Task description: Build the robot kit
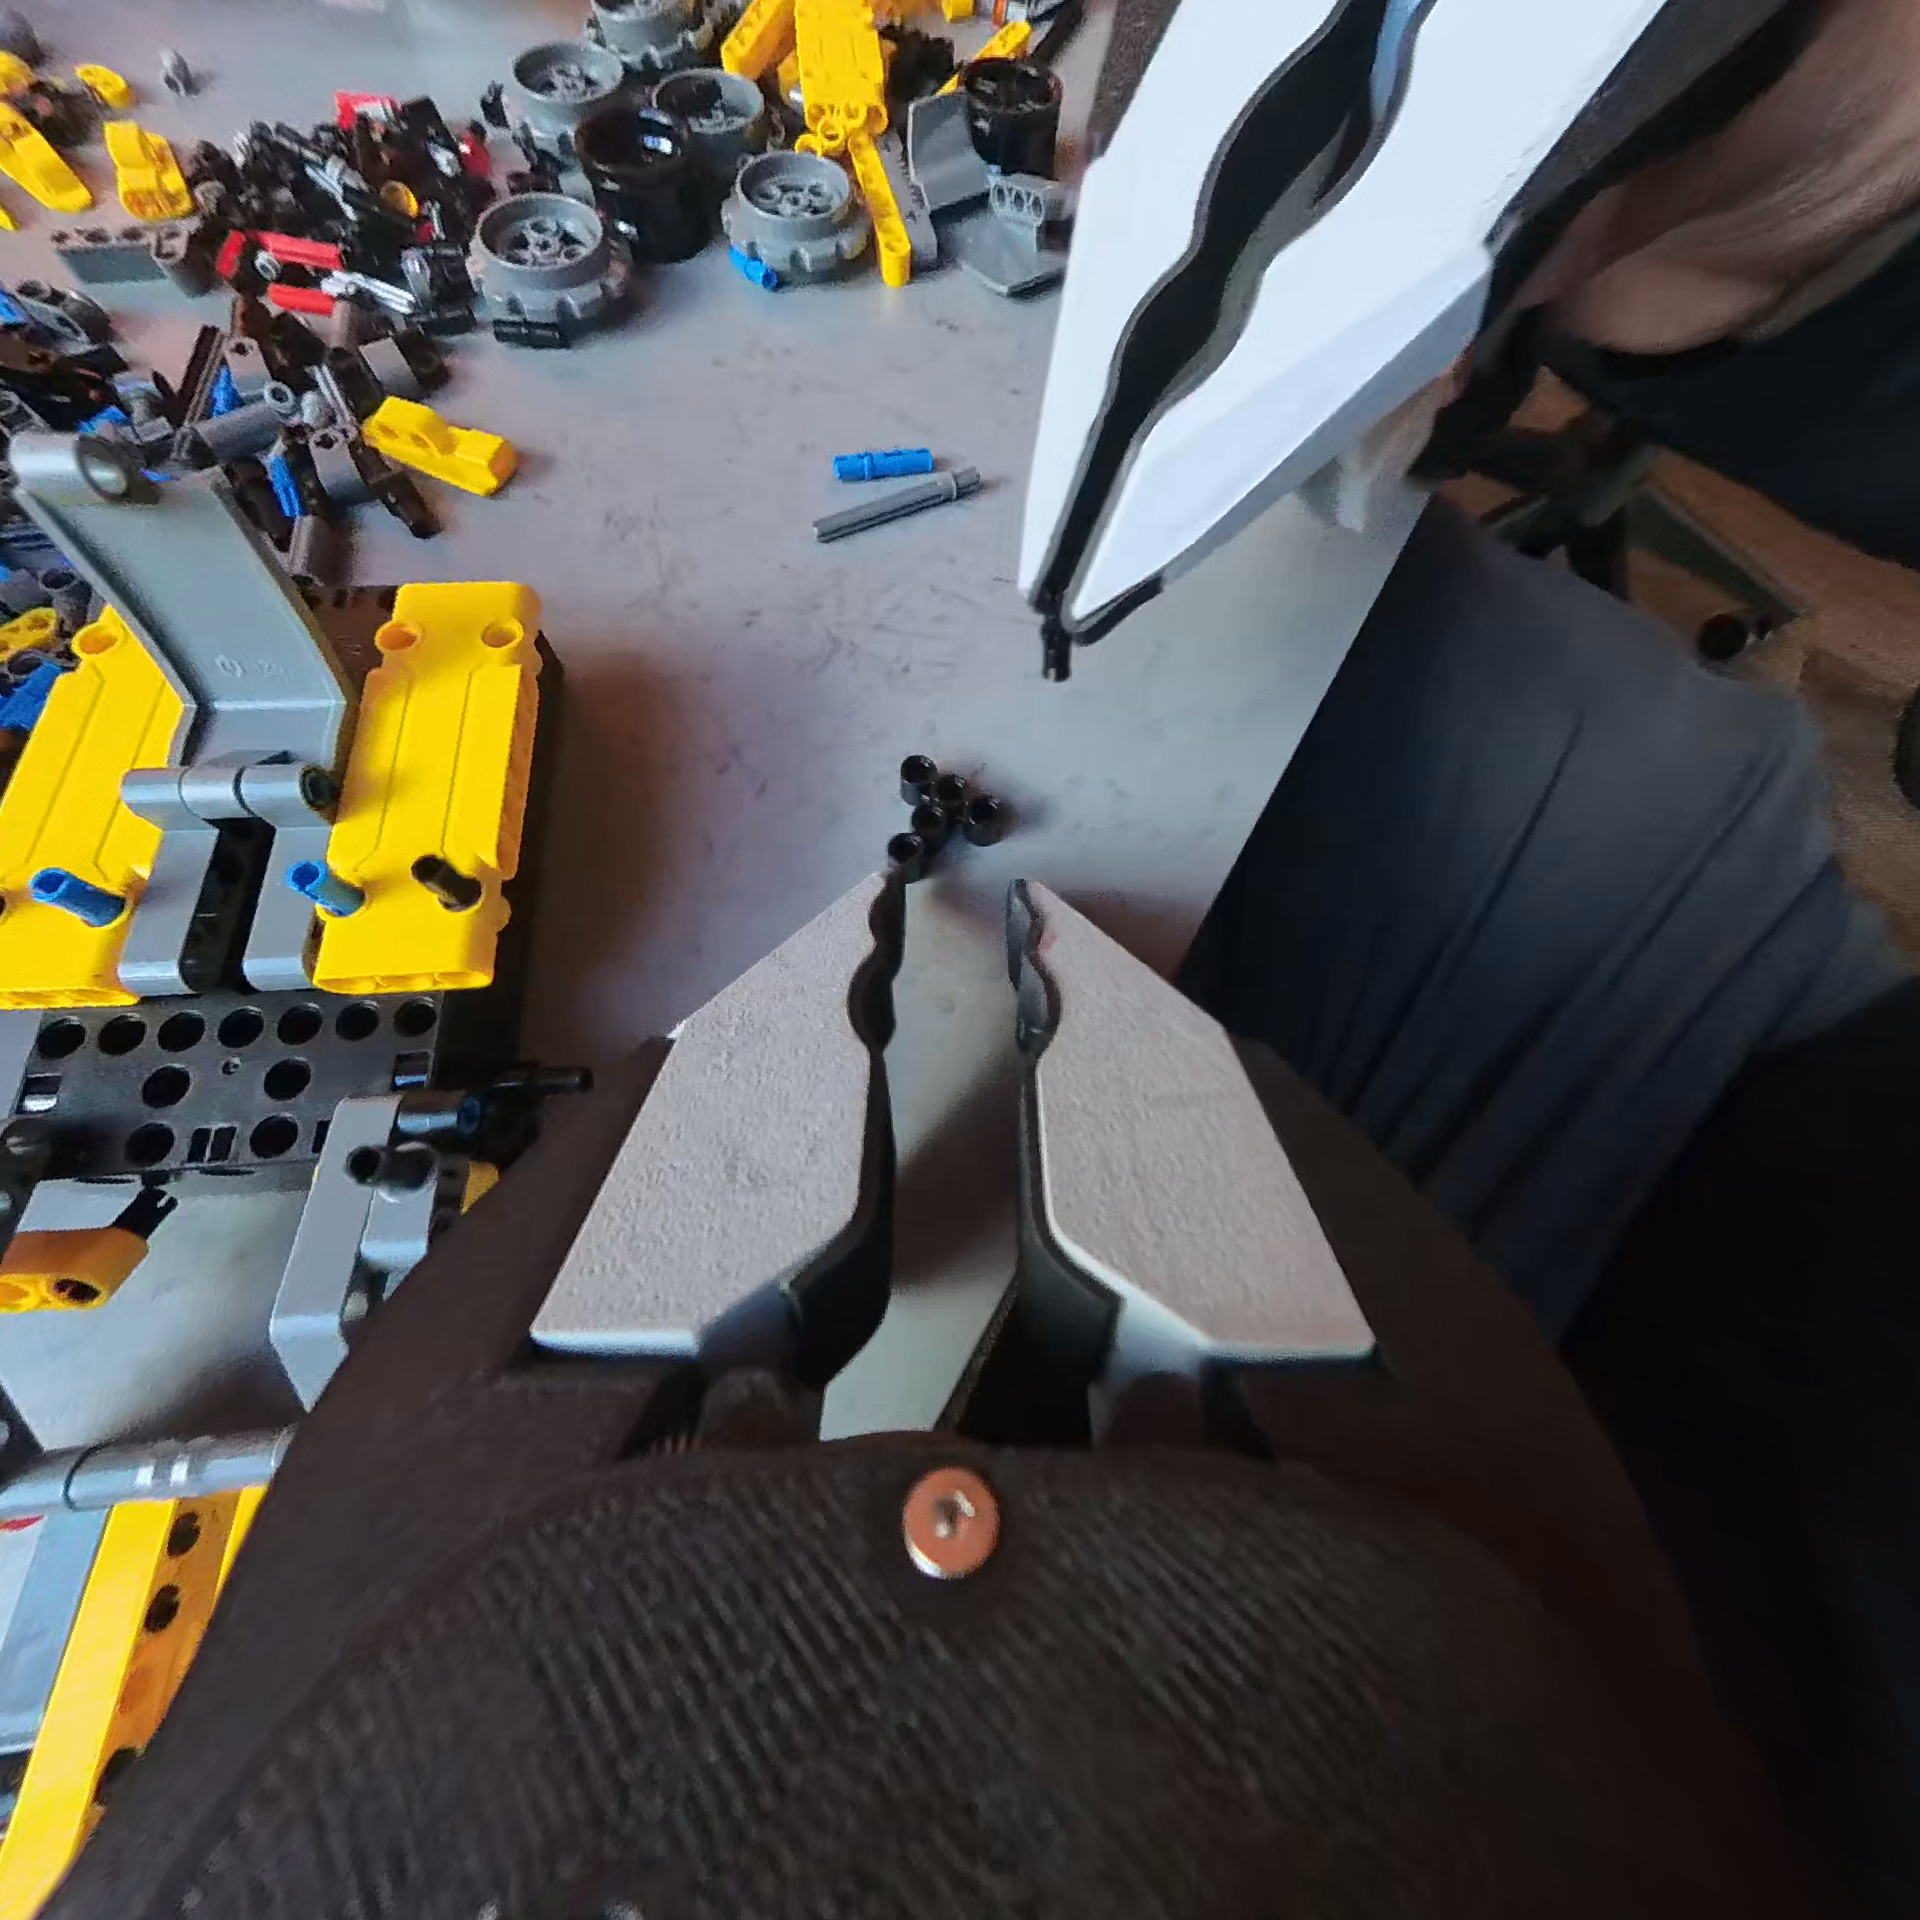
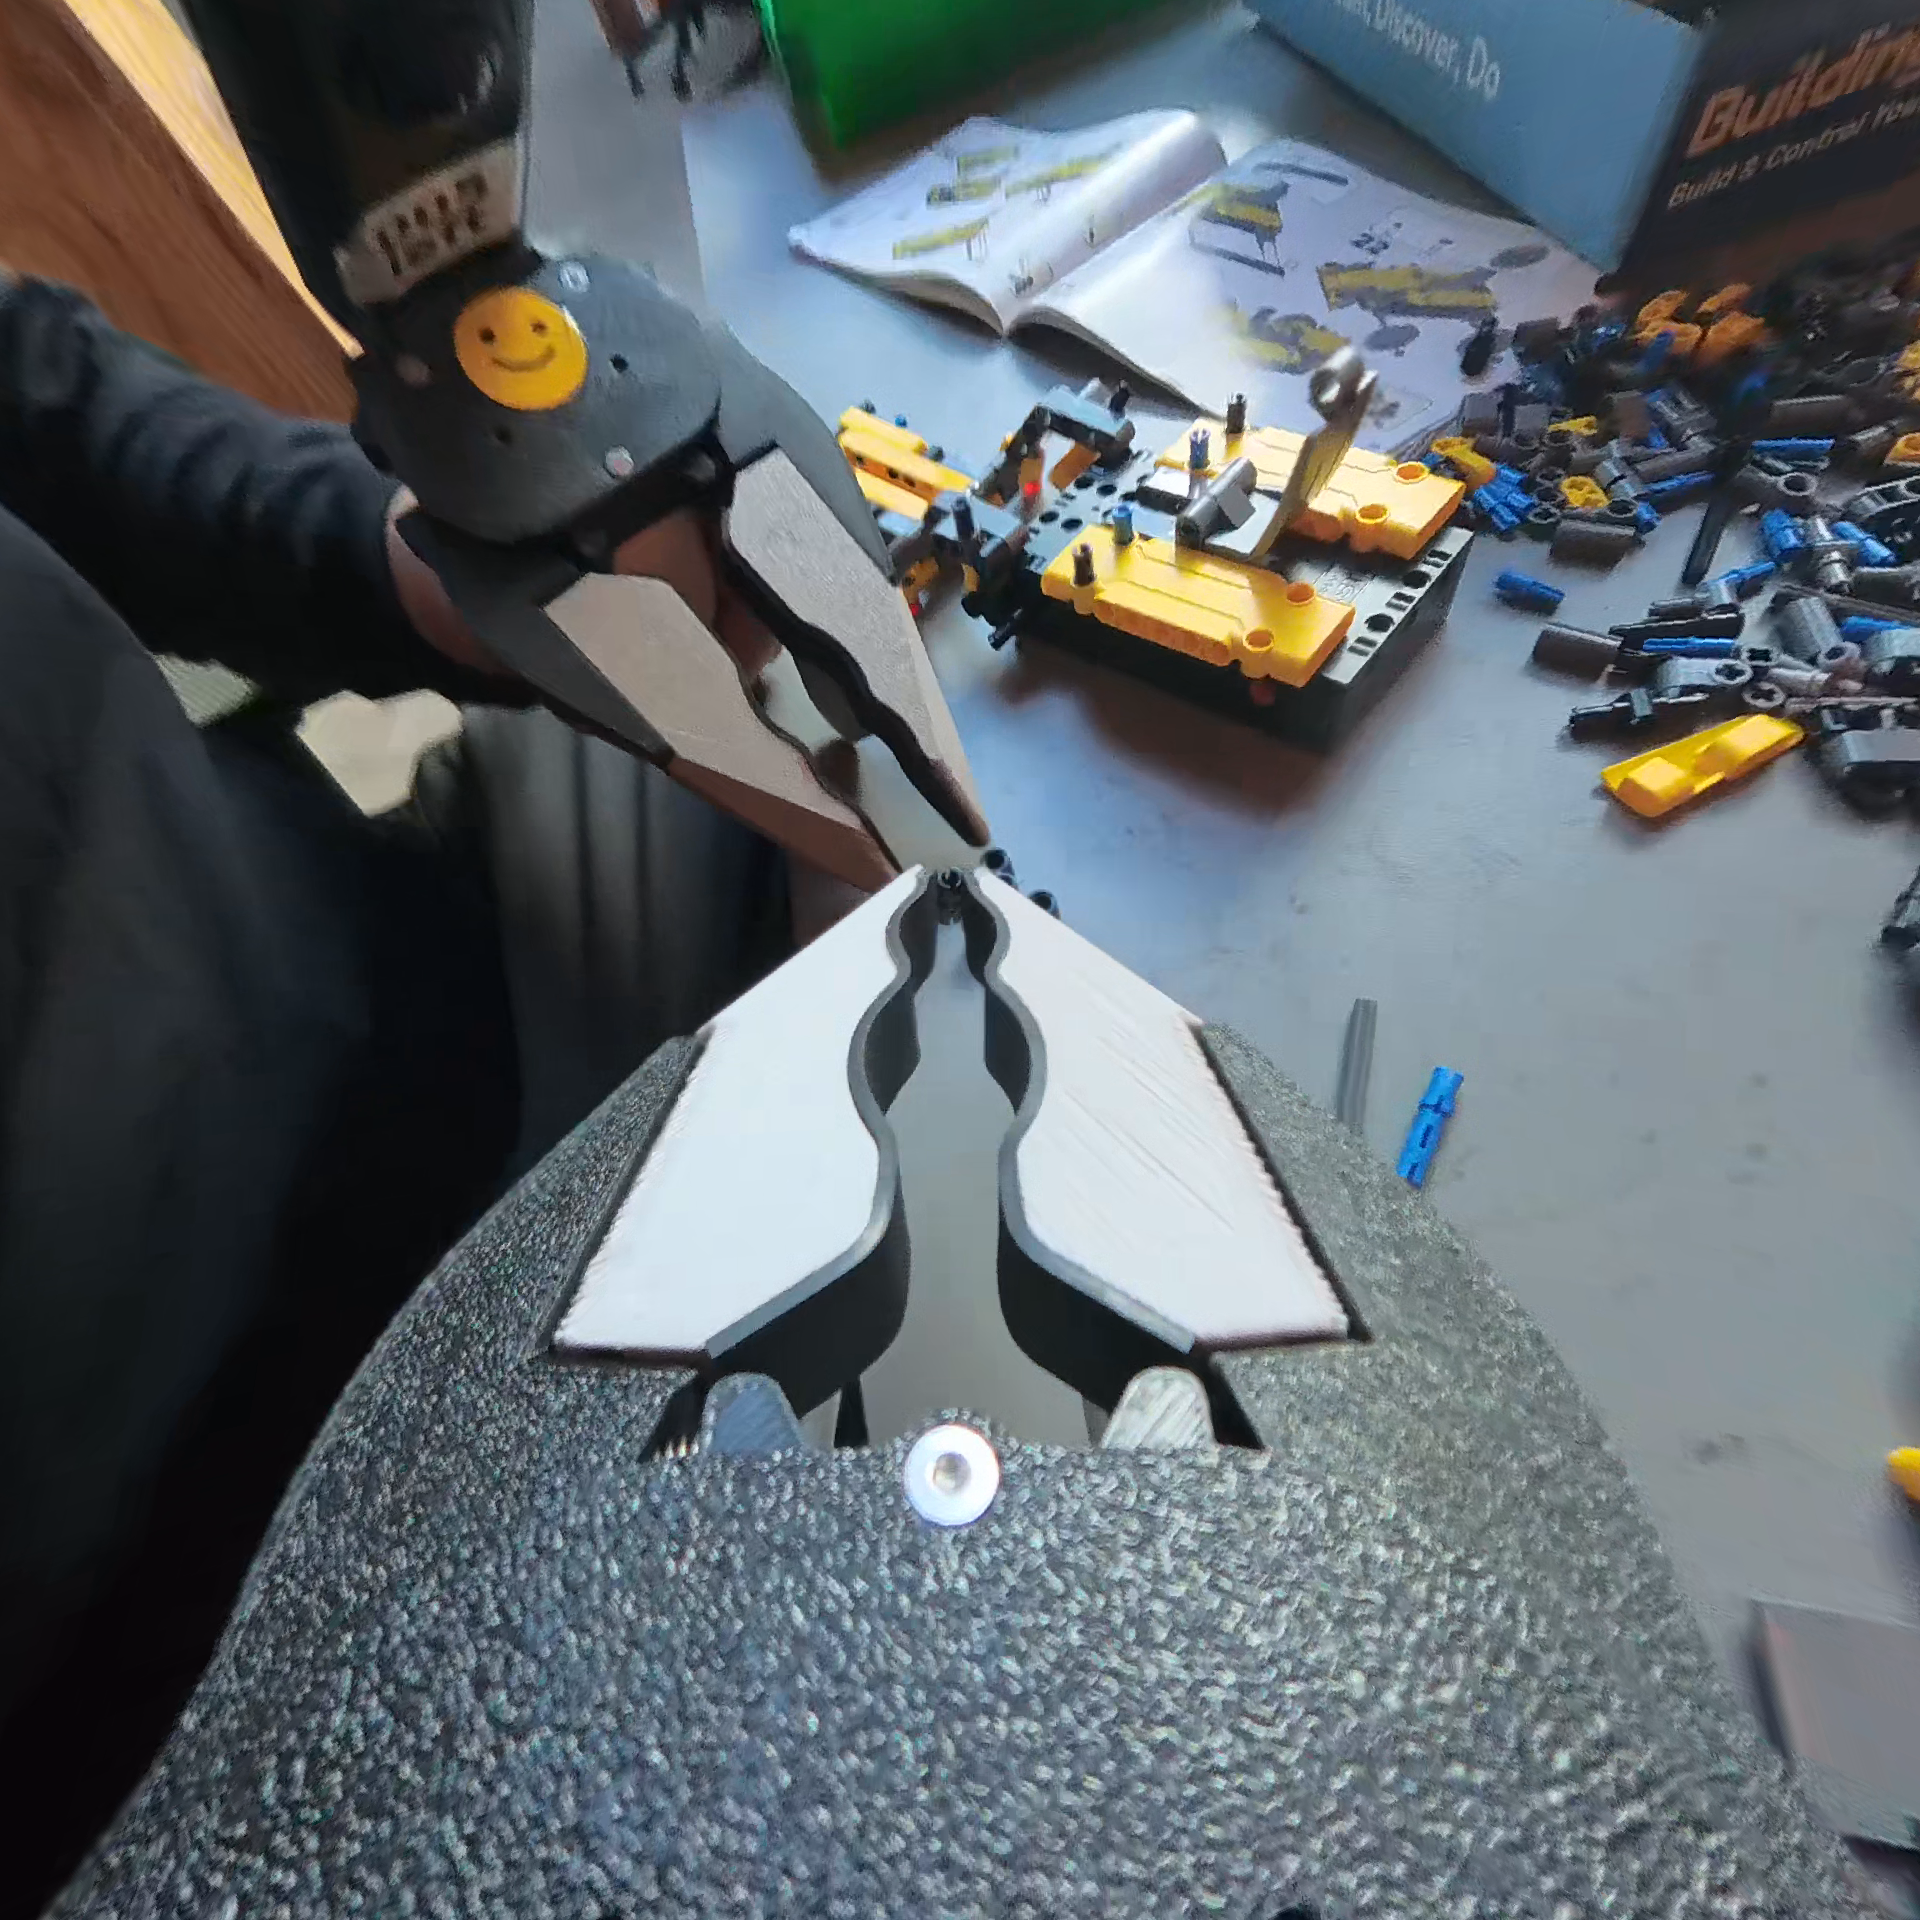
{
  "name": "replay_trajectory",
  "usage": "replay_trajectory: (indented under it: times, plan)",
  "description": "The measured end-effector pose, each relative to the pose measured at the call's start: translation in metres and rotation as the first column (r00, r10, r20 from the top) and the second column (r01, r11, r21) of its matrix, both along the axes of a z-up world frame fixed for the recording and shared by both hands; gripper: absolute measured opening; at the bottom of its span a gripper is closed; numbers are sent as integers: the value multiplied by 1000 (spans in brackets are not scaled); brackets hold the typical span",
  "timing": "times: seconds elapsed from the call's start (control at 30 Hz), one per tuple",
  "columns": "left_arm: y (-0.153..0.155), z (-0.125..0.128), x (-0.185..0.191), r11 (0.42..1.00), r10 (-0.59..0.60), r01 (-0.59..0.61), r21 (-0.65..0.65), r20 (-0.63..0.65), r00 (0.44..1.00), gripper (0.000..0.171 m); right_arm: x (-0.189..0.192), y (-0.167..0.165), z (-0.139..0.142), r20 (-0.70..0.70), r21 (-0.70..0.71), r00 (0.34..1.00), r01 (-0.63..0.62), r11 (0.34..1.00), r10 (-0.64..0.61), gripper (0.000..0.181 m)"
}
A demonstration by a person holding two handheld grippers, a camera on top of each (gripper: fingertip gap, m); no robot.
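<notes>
A small black multi-hole connector point(image 1: 943, 810) lies on the grey table point(image 1: 727, 582), just ahead of my left gripper point(image 1: 958, 885). The left gripper is open and empty, and its left fingertip point(image 1: 891, 896) sits close to the connector's near end. My right gripper point(image 1: 1051, 615) hangs above and beyond the connector, shut on a small black pin point(image 1: 1056, 649). In the right wrist view the right gripper point(image 2: 950, 883) pinches the black pin point(image 2: 948, 896) at its tips. There the left gripper point(image 2: 935, 847) points down at the connector point(image 2: 1000, 858), most of which is hidden.
A yellow, grey and black part-built model point(image 1: 312, 831) point(image 2: 1247, 582) stands to the left. A blue pin point(image 1: 883, 463) and grey axle point(image 1: 894, 504) lie apart. Piles of loose parts and grey wheels point(image 1: 540, 249) fill the back. An open booklet point(image 2: 1143, 239), boxes point(image 2: 1507, 104) and a person's leg point(image 1: 1507, 883) border the table. The grippers' ends are close to 5 centimeters from one another.
</notes>
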State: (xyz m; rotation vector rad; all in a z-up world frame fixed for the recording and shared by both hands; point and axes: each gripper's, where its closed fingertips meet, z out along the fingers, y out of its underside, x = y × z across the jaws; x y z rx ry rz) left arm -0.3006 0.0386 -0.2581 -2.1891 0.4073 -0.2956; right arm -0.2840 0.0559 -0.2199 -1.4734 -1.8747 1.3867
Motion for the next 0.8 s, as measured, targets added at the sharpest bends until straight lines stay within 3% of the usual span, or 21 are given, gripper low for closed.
replay_trajectory:
  times: [0.2,0.37,0.6,0.8]
  plan:
    - [3,10,3,1000,-2,2,21,-12,1000,20,5,19,22,-55,-263,994,74,962,-92,4]
    - [8,9,-7,1000,15,-15,9,-52,999,23,10,22,25,-65,-305,993,75,949,-99,4]
    - [8,-5,-4,998,-18,14,-62,-60,998,21,13,8,23,-106,-166,994,20,986,-38,4]
    - [10,-6,2,996,-55,50,-79,-63,996,14,16,7,25,-132,-135,991,12,991,-30,4]
